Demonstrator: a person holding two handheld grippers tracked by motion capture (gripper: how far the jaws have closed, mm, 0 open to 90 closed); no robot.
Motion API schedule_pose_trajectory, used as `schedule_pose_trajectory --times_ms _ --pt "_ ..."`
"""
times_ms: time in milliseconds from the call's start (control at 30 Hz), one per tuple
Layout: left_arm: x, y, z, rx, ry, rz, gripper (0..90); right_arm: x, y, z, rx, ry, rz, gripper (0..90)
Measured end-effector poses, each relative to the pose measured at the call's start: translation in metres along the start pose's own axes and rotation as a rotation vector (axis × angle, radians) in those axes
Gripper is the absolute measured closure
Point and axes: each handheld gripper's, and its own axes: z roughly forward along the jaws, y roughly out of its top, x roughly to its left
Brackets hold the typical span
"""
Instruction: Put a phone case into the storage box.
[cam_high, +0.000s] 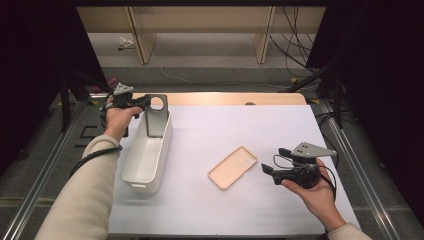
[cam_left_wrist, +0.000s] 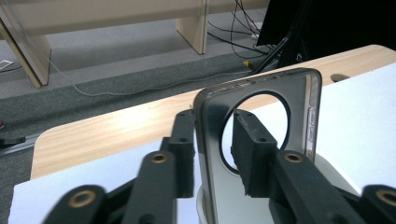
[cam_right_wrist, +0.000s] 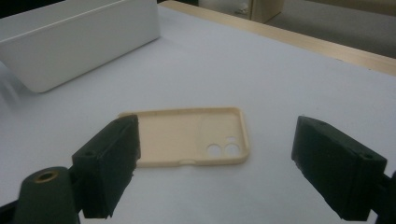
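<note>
the left gripper (cam_high: 146, 102), fingers slightly apart around the grey plastic phone case (cam_high: 157, 117), should be releasing it gently into the white plastic bin (cam_high: 145, 165); the right gripper (cam_high: 272, 169) is waiting wide open.

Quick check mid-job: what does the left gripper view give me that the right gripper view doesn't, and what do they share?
Left gripper view: the grey phone case stands upright between the left gripper jaws, one pad visible through its round cutout; a gap shows at the pads.

Right gripper view: the beige phone case lies flat, open side up, ahead of the wide-open right gripper.

Both: the white table cover and the white bin.
</note>
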Motion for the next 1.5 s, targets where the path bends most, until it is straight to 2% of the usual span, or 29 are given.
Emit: schedule_pose_trajectory --times_ms 100,233,400,533,633,733,867,967,1100,1300,1400,1500 --pt "-0.001 0.0 0.0 0.014 0.011 0.005 65.5 0.0 0.0 0.0 0.001 0.0 0.0 16.2" --pt "-0.002 0.001 0.0 0.02 0.029 -0.023 58.1 0.0 0.0 0.0 0.003 0.001 0.0 16.3" --pt "-0.004 0.004 -0.003 0.046 0.057 -0.035 42.4 0.001 0.0 0.001 0.004 0.003 0.001 16.3" --pt "-0.007 0.006 -0.007 0.069 0.078 -0.028 27.5 0.001 0.0 0.002 0.007 0.003 0.002 16.3" --pt "-0.007 0.006 -0.014 0.08 0.08 -0.036 19.5 0.001 0.0 0.002 0.007 0.002 0.004 16.1" --pt "-0.008 0.005 -0.023 0.091 0.081 -0.023 14.5 0.001 0.0 0.002 0.01 0.001 0.005 16.2" --pt "-0.011 0.003 -0.038 0.094 0.06 -0.001 7.4 0.002 0.0 0.003 0.012 0.001 0.007 16.2" --pt "-0.015 -0.001 -0.051 0.092 0.05 0.021 4.3 0.001 0.0 0.004 0.013 0.001 0.007 16.2" --pt "-0.021 -0.008 -0.068 0.072 0.045 0.023 0.2 0.001 0.0 0.004 0.014 0.0 0.012 16.2" --pt "-0.038 -0.022 -0.093 0.051 0.021 0.046 0.0 0.001 0.0 0.005 0.018 -0.001 0.014 16.1" --pt "-0.047 -0.031 -0.105 0.022 0.015 0.034 0.0 0.002 0.0 0.006 0.02 0.0 0.015 16.1" --pt "-0.057 -0.04 -0.115 0.015 0.007 0.034 0.0 0.002 0.0 0.007 0.023 0.004 0.014 16.2"
